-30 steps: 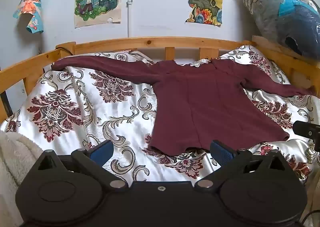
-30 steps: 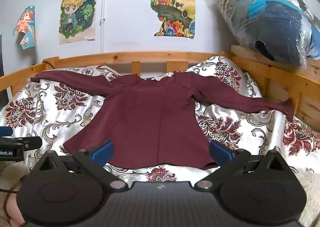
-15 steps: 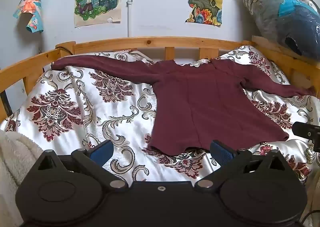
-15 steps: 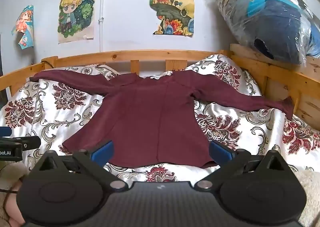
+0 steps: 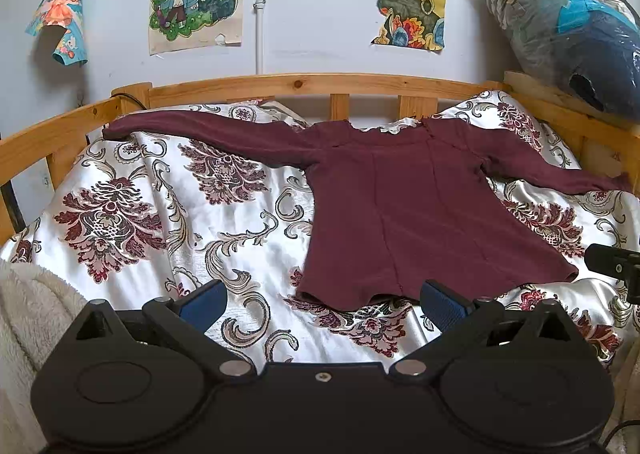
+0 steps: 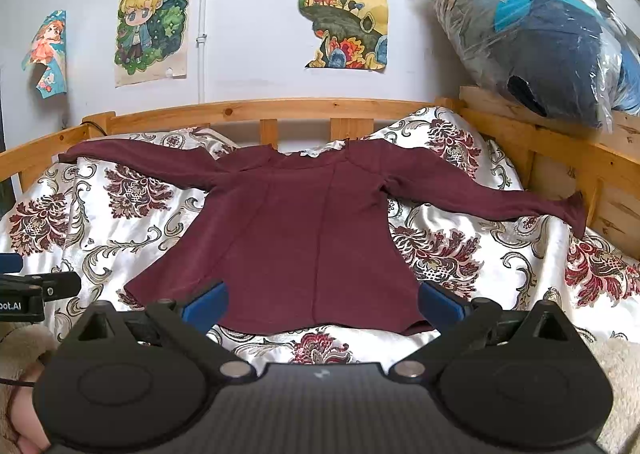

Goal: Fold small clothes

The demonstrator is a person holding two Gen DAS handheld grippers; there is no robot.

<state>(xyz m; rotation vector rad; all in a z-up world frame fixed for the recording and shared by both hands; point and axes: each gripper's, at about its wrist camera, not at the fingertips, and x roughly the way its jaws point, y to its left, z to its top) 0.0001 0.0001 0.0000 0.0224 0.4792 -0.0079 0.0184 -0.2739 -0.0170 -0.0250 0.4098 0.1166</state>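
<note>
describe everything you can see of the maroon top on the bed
The maroon top is a long-sleeved garment of soft, matte knit-like fabric with vertical seams down the body. It lies flat and unfolded on the floral satin bedspread, neckline toward the wooden headboard, both sleeves spread wide. The sleeve on the view's right reaches the side rail, its cuff draped there. Both grippers hover open near the hem, not touching it.

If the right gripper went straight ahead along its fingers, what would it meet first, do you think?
Probably the maroon shirt: its hem lies right ahead of the open right gripper, spread flat on the patterned bedspread. Depth is unclear.
</note>
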